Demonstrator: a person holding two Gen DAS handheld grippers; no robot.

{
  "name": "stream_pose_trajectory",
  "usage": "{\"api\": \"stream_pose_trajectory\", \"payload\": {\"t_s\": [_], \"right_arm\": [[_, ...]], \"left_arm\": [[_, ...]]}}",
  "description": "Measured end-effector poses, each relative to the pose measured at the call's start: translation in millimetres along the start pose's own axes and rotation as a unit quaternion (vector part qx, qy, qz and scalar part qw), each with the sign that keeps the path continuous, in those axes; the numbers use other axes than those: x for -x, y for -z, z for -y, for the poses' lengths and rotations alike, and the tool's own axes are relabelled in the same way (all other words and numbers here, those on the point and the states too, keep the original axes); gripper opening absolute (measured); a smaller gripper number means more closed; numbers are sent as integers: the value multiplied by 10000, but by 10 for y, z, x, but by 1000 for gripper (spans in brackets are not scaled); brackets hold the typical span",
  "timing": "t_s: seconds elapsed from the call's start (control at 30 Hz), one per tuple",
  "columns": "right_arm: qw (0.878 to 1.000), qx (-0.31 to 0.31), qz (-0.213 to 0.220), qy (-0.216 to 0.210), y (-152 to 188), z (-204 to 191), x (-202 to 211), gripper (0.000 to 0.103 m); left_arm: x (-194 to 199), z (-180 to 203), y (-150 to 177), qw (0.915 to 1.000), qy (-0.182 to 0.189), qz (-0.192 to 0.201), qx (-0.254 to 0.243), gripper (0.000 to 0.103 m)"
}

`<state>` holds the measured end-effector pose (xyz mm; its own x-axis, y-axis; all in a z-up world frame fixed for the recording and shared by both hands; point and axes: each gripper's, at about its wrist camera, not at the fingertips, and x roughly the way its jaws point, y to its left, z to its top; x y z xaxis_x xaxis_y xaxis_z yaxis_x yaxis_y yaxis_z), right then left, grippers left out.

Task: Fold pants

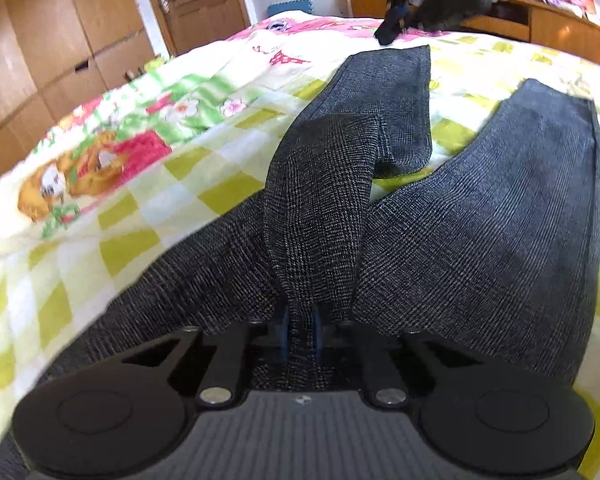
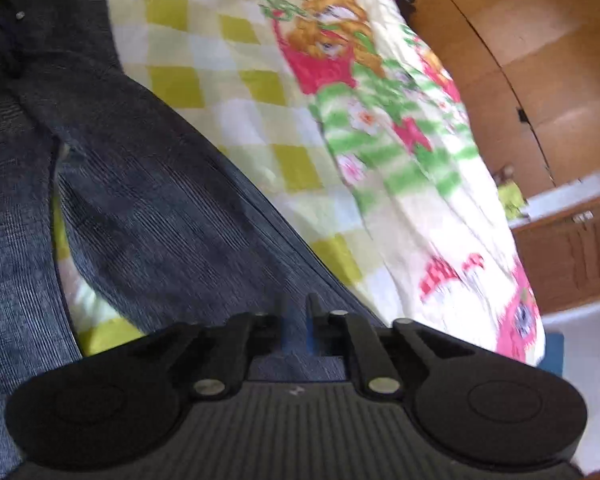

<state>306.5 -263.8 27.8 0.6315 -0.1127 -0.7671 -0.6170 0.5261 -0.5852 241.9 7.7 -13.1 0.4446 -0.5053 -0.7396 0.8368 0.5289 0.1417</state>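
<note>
Closest in on the left wrist view, the left gripper point(image 1: 301, 330) has its blue pads point(image 1: 286, 334) pinched tight on a raised fold of the pants point(image 1: 480, 248) — dark grey checked cloth pulled up into a ridge that runs straight out of the jaws. Either side of that ridge the fabric spreads low and wide across the bedspread point(image 1: 140, 216), a yellow-green checked quilt with cartoon animal prints and pink patches.

Over on the right wrist view, the right gripper point(image 2: 296, 328) sits low over one trouser leg point(image 2: 160, 208). Its jaws stand narrow, a slim gap between the blue pads, with dark cloth showing right at them; the picture is blurred, so I cannot tell whether they are pressing on it or merely sitting over it. A sliver of quilt shows between this leg and the other leg point(image 2: 12, 240) at the left.

Further out in the left view, the two legs part and lie flat, one running toward a straight hem point(image 1: 388, 52), the other off to the right. Just beyond that hem the right gripper point(image 1: 392, 28) shows as a dark blurred shape with its tip down at the quilt.

Back of the room — wooden wardrobe doors point(image 1: 40, 60) on the left, a wooden door point(image 1: 204, 0), and a wooden cabinet point(image 1: 540, 20) behind the bed.
</note>
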Motion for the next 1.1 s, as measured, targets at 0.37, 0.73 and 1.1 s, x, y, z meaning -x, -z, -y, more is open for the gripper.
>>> {"api": "stream_pose_trajectory", "payload": {"t_s": [0.37,0.73,1.1], "right_arm": [[9872,1322,-600,-656,-498,-9,-909,44],[9907,700,-995,-610,-366,-36,-794,0],[9988,31,-422,-252,75,23,-13,5]], "left_arm": [[149,-129,50,9981,607,17,115,54],[81,-281,7,9936,951,39,603,54],[-164,-11,-140,9984,219,-329,413,25]]}}
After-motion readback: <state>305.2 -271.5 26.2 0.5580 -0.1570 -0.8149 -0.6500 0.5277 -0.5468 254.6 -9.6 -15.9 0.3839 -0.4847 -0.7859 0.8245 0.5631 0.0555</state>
